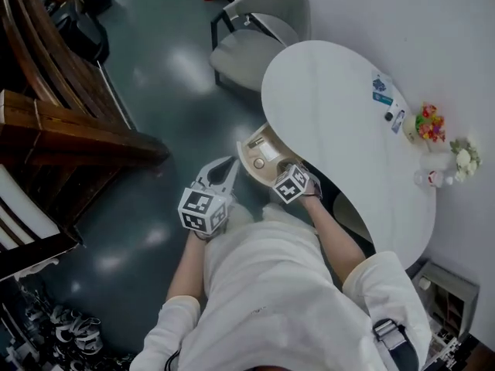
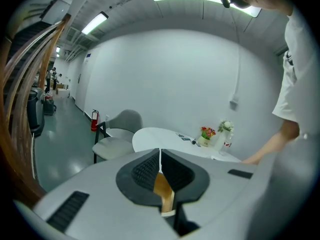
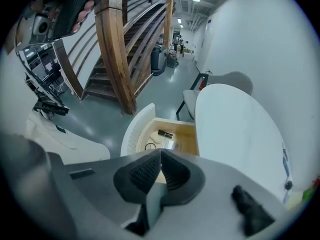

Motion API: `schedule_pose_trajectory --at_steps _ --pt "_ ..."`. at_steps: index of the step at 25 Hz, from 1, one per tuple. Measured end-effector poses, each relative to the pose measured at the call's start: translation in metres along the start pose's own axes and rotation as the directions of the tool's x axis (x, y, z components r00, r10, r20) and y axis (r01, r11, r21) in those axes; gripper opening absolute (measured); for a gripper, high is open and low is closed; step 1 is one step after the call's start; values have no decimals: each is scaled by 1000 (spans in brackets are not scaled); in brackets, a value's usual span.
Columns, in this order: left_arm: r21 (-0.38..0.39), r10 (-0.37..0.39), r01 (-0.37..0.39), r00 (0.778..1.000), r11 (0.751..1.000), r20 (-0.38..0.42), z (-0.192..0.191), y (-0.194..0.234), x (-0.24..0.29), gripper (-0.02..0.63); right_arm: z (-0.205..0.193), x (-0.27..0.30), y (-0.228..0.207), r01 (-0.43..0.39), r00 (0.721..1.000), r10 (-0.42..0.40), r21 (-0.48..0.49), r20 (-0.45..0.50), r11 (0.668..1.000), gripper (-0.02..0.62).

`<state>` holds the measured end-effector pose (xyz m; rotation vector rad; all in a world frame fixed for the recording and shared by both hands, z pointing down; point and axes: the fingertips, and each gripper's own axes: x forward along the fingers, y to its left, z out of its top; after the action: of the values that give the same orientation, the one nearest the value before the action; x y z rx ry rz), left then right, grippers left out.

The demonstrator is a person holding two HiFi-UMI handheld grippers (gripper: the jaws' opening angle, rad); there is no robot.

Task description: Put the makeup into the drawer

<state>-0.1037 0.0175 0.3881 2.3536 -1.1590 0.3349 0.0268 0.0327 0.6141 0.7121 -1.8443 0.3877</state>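
**Makeup lies in the open drawer; both claws pressed together and empty**

Location: one dark makeup tube (image 3: pixel 165 133) lies flat on the floor of the open drawer (image 3: pixel 187 129), toward its far end. The drawer is pulled out from under the edge of the white table (image 1: pixel 340 114).

Orientation: in the right gripper view the tube's long axis runs roughly across the picture, a little tilted, crosswise to the direction in which the drawer pulls out. It is too small there to tell which end is the cap.

Count in the drawer: one tube, one dark ring (image 3: pixel 150 145) and one clear packet (image 3: pixel 170 144). The ring and packet lie side by side, nearer the drawer front than the tube and apart from it.

Claws: the right gripper (image 3: pixel 161 156) hangs above the drawer, pointing steeply down, with its pads pressed together and nothing between them. The left gripper (image 2: pixel 160 156) is held out over the floor beside the drawer. Its jaws are likewise closed on each other and carry nothing.

Surroundings: one grey chair (image 1: pixel 251 45) stands at the table's far end. Two bunches of flowers, one coloured (image 1: pixel 430 122) and one white (image 1: pixel 465 157), stand near the wall side of the tabletop. One wooden staircase (image 1: pixel 62 122) is to the left.
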Motion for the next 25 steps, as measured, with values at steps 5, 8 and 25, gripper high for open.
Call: schedule_pose_trajectory --at_steps 5,8,25 --pt "-4 32 -32 999 999 21 8 -21 4 12 -1 -27 -2 -55 998 57 -45 37 997 14" --pt "-9 52 -51 998 999 26 7 -36 11 11 -2 -46 -3 -100 992 106 -84 74 991 14" --pt "-30 195 -193 980 981 50 15 -47 9 11 62 -208 -33 -191 803 125 54 582 980 11"
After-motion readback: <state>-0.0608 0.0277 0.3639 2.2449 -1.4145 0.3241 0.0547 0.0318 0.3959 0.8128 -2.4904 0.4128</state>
